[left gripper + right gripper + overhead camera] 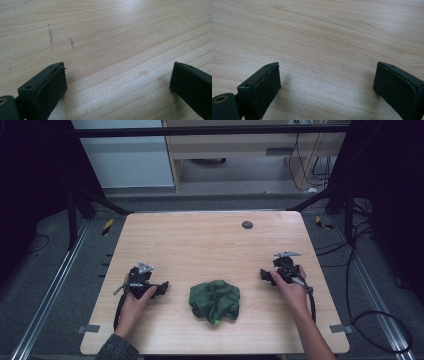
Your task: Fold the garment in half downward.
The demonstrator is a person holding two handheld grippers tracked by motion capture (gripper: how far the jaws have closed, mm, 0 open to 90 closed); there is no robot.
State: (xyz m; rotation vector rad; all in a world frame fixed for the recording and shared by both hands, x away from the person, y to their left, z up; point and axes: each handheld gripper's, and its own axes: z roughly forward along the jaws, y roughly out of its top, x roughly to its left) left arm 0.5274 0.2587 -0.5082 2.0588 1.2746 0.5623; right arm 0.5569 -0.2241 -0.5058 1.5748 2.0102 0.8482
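A: Green cloth (215, 301) sits crumpled in a loose heap near the front edge of the worktop (210, 240), about midway between the two hands. Nothing touching it.

B: And the grippers?

A: Left gripper (163, 288) rests on the wood to the cloth's left, right gripper (264, 275) to its right and a bit farther back. Both point inward. In each gripper view the jaws stand wide apart with bare wood between them, holding nothing.

B: So the reach comes first. How should it go?

A: My guess: come in low from both sides, pick an outer fold or edge rather than the middle of the bunch. A pinch in the centre would likely lift the whole wad.

B: Material?

A: Looks like soft terry or fleece, matte, thick folds, no clear corner showing. Worktop is pale wood-grain laminate, smooth, with a few faint dark scuffs (51, 35). Jaw pads are flat, black, rubbery-looking.
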